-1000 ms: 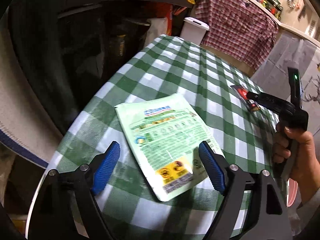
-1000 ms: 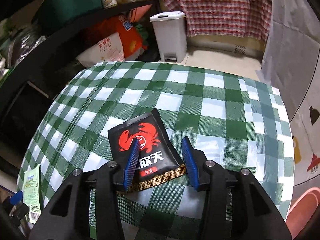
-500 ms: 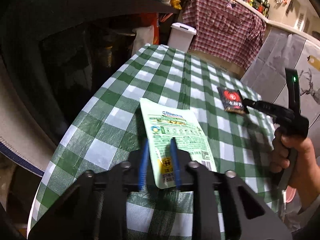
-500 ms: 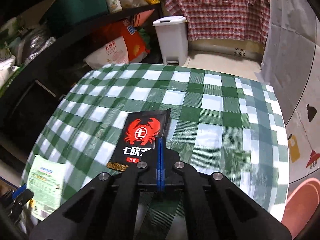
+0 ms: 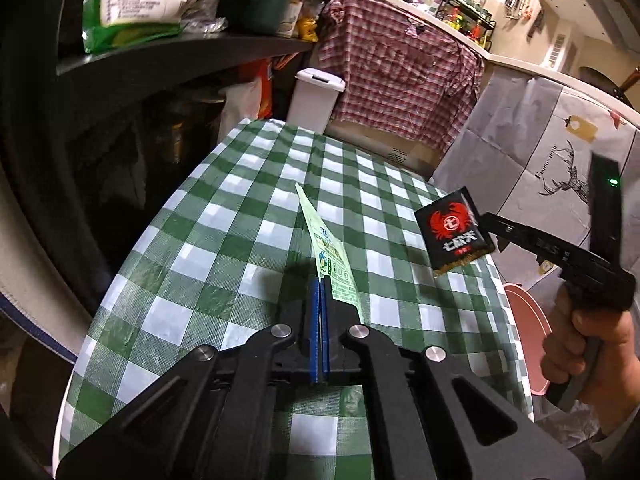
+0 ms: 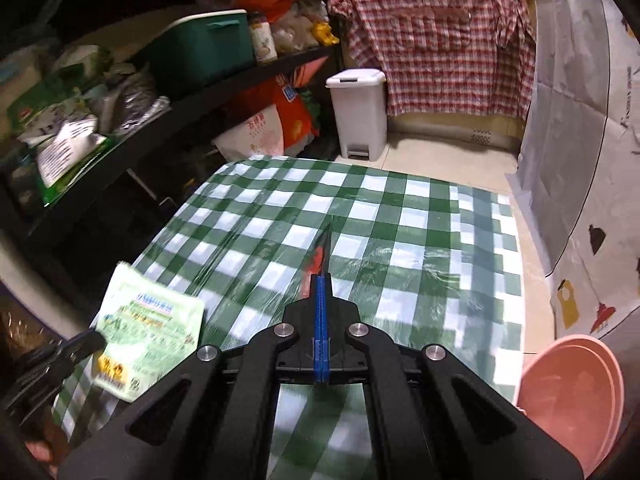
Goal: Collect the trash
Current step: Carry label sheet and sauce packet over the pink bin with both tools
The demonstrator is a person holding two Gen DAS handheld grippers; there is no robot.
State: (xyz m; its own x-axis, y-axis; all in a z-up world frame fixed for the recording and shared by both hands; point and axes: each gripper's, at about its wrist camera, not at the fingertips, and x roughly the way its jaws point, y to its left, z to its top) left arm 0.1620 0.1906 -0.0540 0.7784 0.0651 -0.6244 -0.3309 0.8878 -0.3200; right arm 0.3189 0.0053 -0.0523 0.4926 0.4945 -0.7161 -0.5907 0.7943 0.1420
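My left gripper (image 5: 320, 280) is shut on a pale green wrapper (image 5: 328, 252) and holds it edge-on above the green checked table (image 5: 248, 240). The wrapper shows flat in the right wrist view (image 6: 148, 328), lifted at the table's left. My right gripper (image 6: 321, 278) is shut on a black packet with a red crab (image 6: 320, 256), seen edge-on. In the left wrist view the packet (image 5: 454, 230) hangs above the table's right side, held by the right gripper (image 5: 486, 218).
A white pedal bin (image 6: 358, 112) stands on the floor beyond the table. A pink basin (image 6: 576, 396) sits on the floor at the right. Dark shelves (image 6: 160, 112) with bags and a green box run along the left. A red checked cloth (image 6: 440, 40) hangs at the back.
Both grippers closed on their wrappers and lifted them off the table. The green wrapper and the black packet now hang edge-on in the air.
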